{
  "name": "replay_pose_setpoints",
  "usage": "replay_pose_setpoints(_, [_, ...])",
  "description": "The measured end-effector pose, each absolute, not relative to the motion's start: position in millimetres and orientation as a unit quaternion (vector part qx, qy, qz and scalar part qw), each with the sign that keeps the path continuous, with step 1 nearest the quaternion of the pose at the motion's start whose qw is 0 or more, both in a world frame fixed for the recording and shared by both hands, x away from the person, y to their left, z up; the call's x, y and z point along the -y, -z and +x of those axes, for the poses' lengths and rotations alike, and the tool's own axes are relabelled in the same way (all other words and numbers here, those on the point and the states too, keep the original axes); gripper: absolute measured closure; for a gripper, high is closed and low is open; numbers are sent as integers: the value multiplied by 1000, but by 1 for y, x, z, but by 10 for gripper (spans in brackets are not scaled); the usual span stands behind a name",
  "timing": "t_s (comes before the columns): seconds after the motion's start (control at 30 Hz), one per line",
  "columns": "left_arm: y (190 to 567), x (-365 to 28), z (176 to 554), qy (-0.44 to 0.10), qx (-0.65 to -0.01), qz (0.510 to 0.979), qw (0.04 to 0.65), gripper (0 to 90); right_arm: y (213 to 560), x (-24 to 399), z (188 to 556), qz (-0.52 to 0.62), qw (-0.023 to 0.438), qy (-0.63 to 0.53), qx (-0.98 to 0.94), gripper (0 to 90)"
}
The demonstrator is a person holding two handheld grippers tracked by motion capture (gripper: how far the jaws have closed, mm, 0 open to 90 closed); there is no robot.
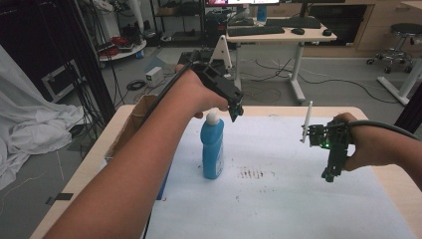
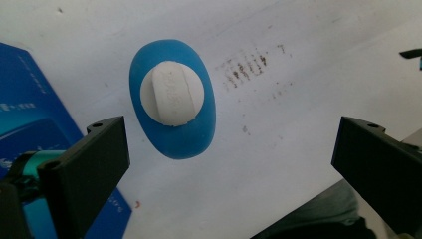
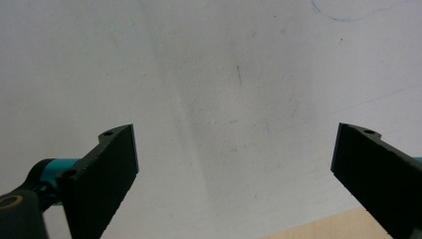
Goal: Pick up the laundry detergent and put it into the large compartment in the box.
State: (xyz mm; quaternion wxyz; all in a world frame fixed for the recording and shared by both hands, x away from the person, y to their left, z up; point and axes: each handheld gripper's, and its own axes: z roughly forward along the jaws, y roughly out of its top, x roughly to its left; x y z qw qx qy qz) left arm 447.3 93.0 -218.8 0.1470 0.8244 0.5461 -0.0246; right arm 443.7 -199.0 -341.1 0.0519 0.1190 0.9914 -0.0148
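A blue bottle [image 1: 212, 152] with a white cap [image 1: 213, 118] stands upright on the white sheet [image 1: 278, 199]. My left gripper [image 1: 235, 113] hangs just above and slightly right of the cap, pointing down. In the left gripper view I look straight down on the bottle [image 2: 191, 139] and its cap [image 2: 171, 93]; my left gripper [image 2: 231, 137] is open wide, with the bottle lying ahead of the left jaw. My right gripper [image 1: 329, 175] points down over the sheet to the right, apart from the bottle. In its own view the right gripper [image 3: 234, 144] is open with nothing between the jaws.
Dark smudges [image 1: 251, 173] mark the sheet between bottle and right gripper. A cardboard box [image 1: 130, 127] sits at the table's left edge, with a blue box [image 2: 30, 124] beside the bottle. Bare wooden table [image 1: 395, 179] borders the sheet on the right.
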Motion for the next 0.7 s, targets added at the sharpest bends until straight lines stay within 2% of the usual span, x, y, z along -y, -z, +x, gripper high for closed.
replay_pose_setpoints(0.23, [234, -99, 450, 8, -592, 796, 130, 17, 341, 193, 441, 112, 55, 17, -992, 36])
replay_pose_setpoints(0.7, [254, -100, 456, 20, -625, 770, 127, 17, 343, 187, 434, 92, 52, 19, -994, 36])
